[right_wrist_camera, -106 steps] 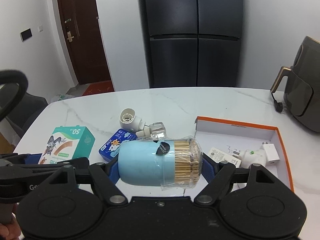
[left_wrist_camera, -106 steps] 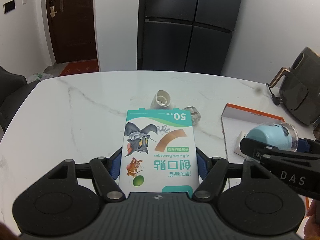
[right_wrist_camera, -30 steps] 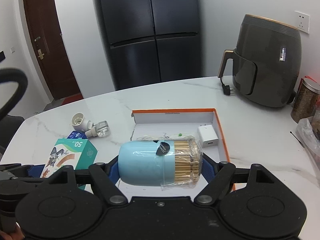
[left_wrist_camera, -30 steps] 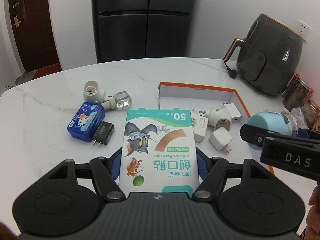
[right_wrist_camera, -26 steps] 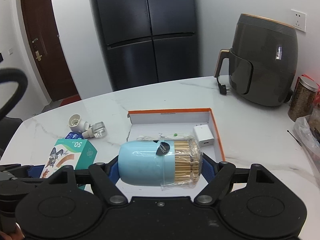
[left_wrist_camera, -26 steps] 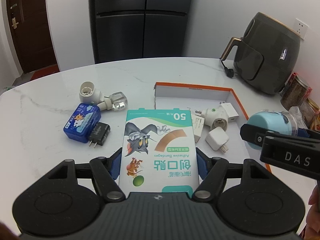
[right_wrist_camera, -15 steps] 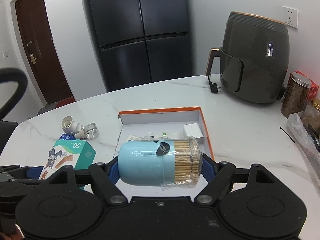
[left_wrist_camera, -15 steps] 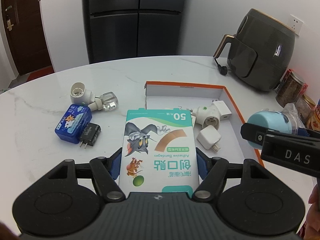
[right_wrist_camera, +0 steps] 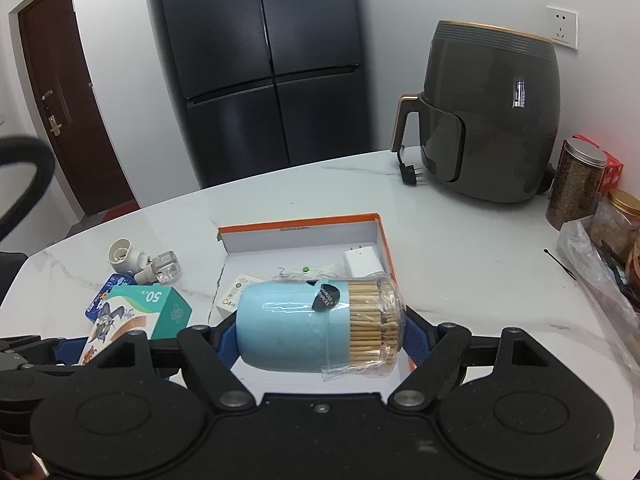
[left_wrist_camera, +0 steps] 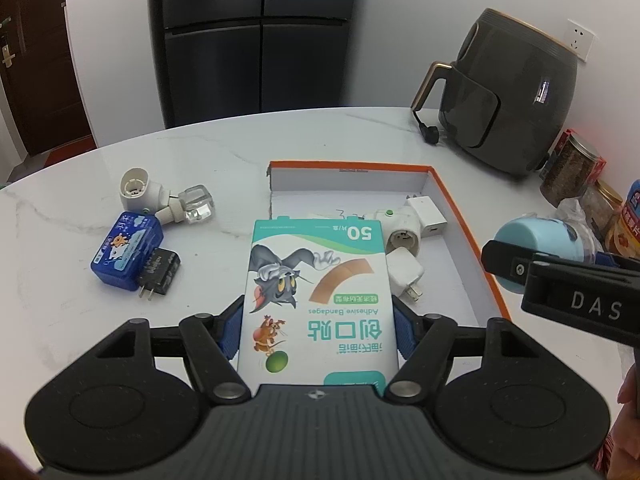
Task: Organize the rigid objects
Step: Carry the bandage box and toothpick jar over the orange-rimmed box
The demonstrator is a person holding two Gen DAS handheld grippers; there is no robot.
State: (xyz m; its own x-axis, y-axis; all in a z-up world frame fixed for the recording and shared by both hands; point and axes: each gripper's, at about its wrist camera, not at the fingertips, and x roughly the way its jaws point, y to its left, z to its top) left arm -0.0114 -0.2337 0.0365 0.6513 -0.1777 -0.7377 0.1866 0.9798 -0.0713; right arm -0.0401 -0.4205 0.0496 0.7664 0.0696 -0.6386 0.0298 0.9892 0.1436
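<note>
My left gripper (left_wrist_camera: pixel 318 330) is shut on a teal and white box of adhesive bandages (left_wrist_camera: pixel 320 292), held above the table just before the orange-rimmed white tray (left_wrist_camera: pixel 460 220). My right gripper (right_wrist_camera: pixel 320 340) is shut on a light blue toothpick jar (right_wrist_camera: pixel 316 328) lying sideways in its plastic wrap, over the tray's (right_wrist_camera: pixel 384 248) near part. In the tray lie a white socket adapter (left_wrist_camera: pixel 402 232) and two white chargers (left_wrist_camera: pixel 426 216). The right gripper with its jar (left_wrist_camera: pixel 540 240) shows at the right edge of the left wrist view. The bandage box (right_wrist_camera: pixel 136 316) shows at the lower left of the right wrist view.
On the marble table (left_wrist_camera: pixel 224 160) left of the tray lie a white lamp socket (left_wrist_camera: pixel 138 188), a clear cube plug (left_wrist_camera: pixel 196 206), a blue box (left_wrist_camera: pixel 128 250) and a black plug (left_wrist_camera: pixel 160 272). A dark air fryer (right_wrist_camera: pixel 488 120) and jars (right_wrist_camera: pixel 576 184) stand at the right.
Both views have swung rightward across the table. The tray and loose items have slid left in view, and the air fryer has come further in. Both grips hold as before.
</note>
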